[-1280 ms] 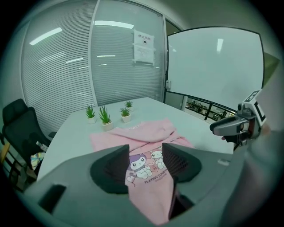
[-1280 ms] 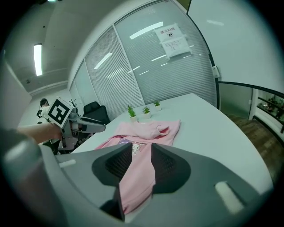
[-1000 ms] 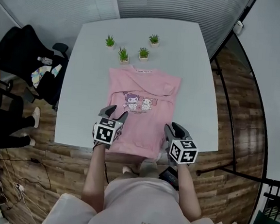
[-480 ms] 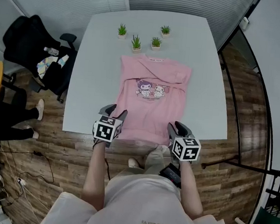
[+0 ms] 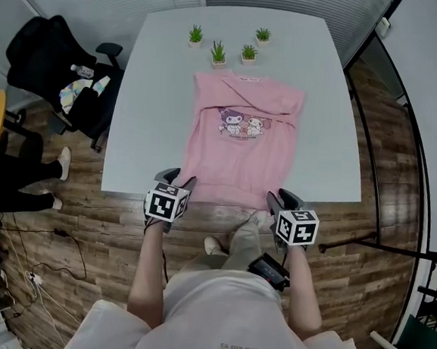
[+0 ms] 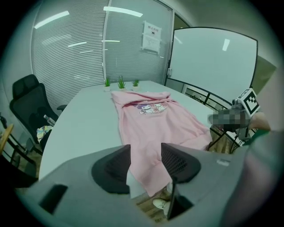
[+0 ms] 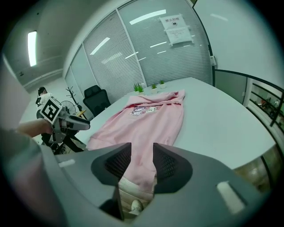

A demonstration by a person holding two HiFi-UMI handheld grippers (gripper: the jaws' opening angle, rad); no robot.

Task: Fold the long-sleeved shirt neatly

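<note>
The pink long-sleeved shirt (image 5: 240, 149) lies flat on the white table (image 5: 152, 103), both sleeves folded across the chest and the cartoon print facing up. Its hem hangs slightly over the near table edge. My left gripper (image 5: 181, 179) hovers at the hem's left corner, jaws apart; in the left gripper view (image 6: 145, 153) the cloth (image 6: 151, 119) shows in the gap, untouched by the pads. My right gripper (image 5: 280, 198) is at the hem's right corner. Its jaws are opening, and in the right gripper view (image 7: 142, 153) the hem (image 7: 146, 133) hangs loose between them.
Three small potted plants (image 5: 218, 52) stand on the table beyond the collar. A black office chair (image 5: 46, 56) with clutter is off the table's left side. A black railing (image 5: 377, 184) runs along the right. Wooden floor lies below the near edge.
Both grippers have drawn back toward me, from over the shirt's lower part to the near table edge. The shirt has stayed flat in place.
</note>
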